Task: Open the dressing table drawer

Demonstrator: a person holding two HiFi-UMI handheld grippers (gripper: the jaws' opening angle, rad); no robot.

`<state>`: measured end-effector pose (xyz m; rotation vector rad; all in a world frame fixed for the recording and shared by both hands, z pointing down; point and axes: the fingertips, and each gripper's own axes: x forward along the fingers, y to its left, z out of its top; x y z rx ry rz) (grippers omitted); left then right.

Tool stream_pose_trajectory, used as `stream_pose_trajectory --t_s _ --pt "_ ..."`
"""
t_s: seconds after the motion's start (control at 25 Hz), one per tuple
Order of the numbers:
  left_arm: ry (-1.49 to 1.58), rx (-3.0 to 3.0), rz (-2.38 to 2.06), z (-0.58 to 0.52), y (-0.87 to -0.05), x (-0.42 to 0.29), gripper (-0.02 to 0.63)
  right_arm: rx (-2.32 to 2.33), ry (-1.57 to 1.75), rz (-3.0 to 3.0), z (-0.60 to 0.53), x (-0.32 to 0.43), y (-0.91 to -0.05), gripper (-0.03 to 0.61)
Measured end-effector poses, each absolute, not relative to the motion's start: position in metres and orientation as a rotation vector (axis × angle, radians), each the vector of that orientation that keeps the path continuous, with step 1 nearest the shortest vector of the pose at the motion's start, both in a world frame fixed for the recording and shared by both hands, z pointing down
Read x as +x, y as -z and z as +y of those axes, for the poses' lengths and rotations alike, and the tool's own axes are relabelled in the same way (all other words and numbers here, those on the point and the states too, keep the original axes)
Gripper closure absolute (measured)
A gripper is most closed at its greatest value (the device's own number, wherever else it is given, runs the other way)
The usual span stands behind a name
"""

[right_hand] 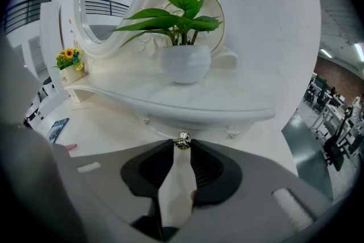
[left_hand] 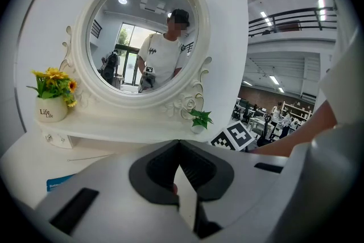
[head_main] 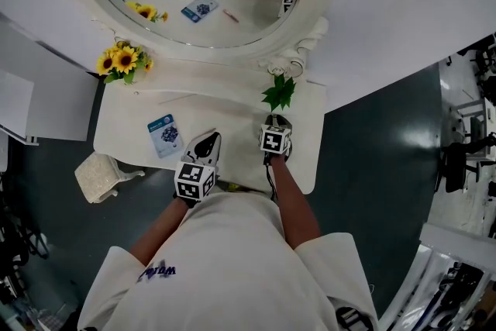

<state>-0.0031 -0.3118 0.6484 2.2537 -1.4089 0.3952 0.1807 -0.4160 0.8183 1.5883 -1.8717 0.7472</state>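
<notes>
White drawer [right_hand: 196, 129] under raised shelf [right_hand: 227, 101], closed; small silver knob [right_hand: 182, 141] at front.

The white dressing table [head_main: 232, 108] stands on a dark floor [head_main: 372, 143]. On its raised back shelf [right_hand: 187, 101], a pot of sunflowers [head_main: 122, 60] stands at the far left and a green plant [head_main: 279, 93] in a white pot at the far right. A small metal knob [right_hand: 182, 140] sits under this shelf at the right. On the lower top lie a blue packet [head_main: 163, 135], near left, and a thin stick [head_main: 180, 98] a little farther back.
</notes>
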Motion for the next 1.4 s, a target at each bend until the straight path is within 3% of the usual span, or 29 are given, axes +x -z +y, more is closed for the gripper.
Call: stream_pose_trajectory --t_s 1.4 --pt "-0.400 2.265 -1.387 -0.290 -0.650 0.003 0.606 1.577 -0.754 -1.867 -0.398 0.179 -0.823 0.476"
